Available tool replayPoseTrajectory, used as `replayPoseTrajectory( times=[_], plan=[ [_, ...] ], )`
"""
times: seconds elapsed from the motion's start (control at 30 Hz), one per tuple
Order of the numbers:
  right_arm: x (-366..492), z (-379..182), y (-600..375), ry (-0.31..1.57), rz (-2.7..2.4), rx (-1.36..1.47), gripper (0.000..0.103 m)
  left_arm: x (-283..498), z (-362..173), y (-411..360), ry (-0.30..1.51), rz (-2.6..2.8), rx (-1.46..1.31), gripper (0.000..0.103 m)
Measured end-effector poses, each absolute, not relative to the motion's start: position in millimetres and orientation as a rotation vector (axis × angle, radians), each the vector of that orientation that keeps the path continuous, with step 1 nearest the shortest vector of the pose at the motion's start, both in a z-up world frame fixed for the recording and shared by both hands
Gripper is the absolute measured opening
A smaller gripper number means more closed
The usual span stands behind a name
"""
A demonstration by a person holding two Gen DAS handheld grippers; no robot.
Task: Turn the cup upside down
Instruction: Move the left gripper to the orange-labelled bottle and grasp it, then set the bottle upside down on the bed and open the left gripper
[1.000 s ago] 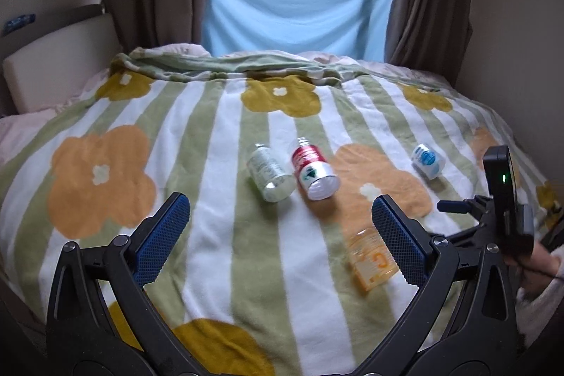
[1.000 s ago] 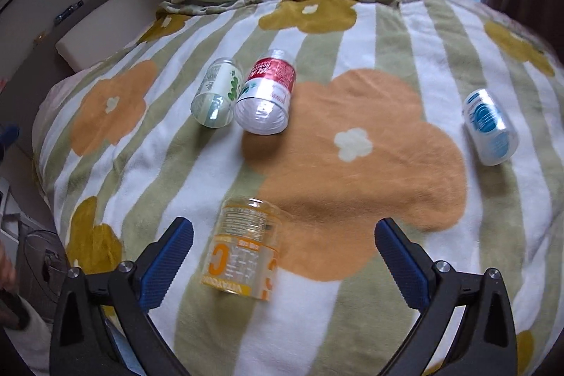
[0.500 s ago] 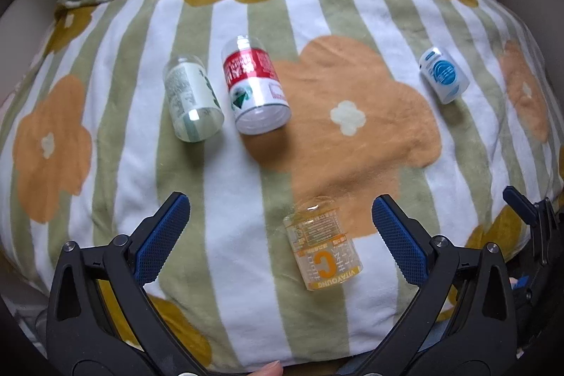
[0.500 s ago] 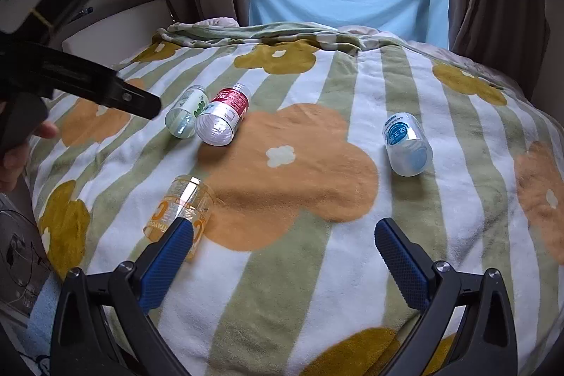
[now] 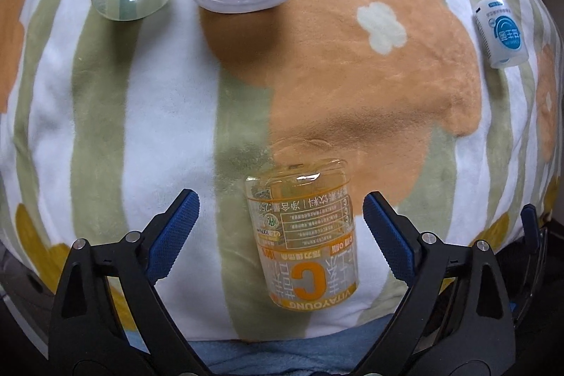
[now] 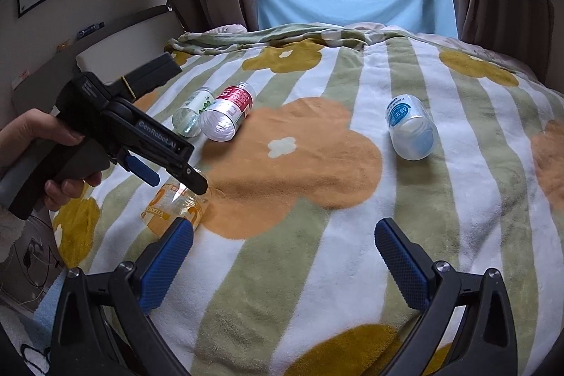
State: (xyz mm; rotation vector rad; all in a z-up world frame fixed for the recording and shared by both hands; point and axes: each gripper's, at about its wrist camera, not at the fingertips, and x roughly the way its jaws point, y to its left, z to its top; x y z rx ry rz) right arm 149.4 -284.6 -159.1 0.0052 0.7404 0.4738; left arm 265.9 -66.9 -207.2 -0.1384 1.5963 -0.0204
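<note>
Your left gripper (image 5: 280,228) hangs wide open around the orange-labelled cup (image 5: 303,238), which lies sideways on the blanket (image 5: 141,115), ungrasped and unflipped, while your right gripper (image 6: 283,256) idles open.

My left gripper (image 5: 281,222) points steeply downward, jaws spread wide, blue pads facing each other. My left hand (image 6: 53,161) is wrapped around its black handle, fingers curled on the grip. My right gripper (image 6: 283,256) is level and low, jaws likewise spread wide, gripping nothing.
</note>
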Motion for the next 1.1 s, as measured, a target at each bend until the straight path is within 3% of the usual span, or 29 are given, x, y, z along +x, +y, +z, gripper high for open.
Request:
replayPoseTrajectory(
  times=[0.07,0.17,0.27,0.57,0.87,1.1],
  plan=[
    [149.9,-160.7,-283.7,0.741,0.479,0.008,0.103,267.5,-212.1,-71.4,1.599,-0.017,-0.123,0.091],
    [150.0,-163.1,-282.6,0.743,0.489,0.011,0.103,268.9,-217.4,-77.0,1.606,-0.031,-0.122,0.073],
    [150.7,-165.7,-281.7,0.747,0.491,0.007,0.103,270.1,-223.1,-81.0,1.609,-0.057,-0.143,0.063],
    [149.2,-163.9,-284.3,0.752,0.477,0.019,0.103,253.8,-208.1,-71.1,1.452,-0.115,-0.191,0.061],
    [137.9,-161.4,-292.2,0.721,0.433,0.067,0.103,216.0,-145.6,-49.1,0.852,-0.156,-0.101,0.061],
    [141.4,-168.8,-288.8,0.749,0.431,0.116,0.103,213.8,-167.1,-60.4,0.673,-0.108,0.026,0.061]
  ],
)
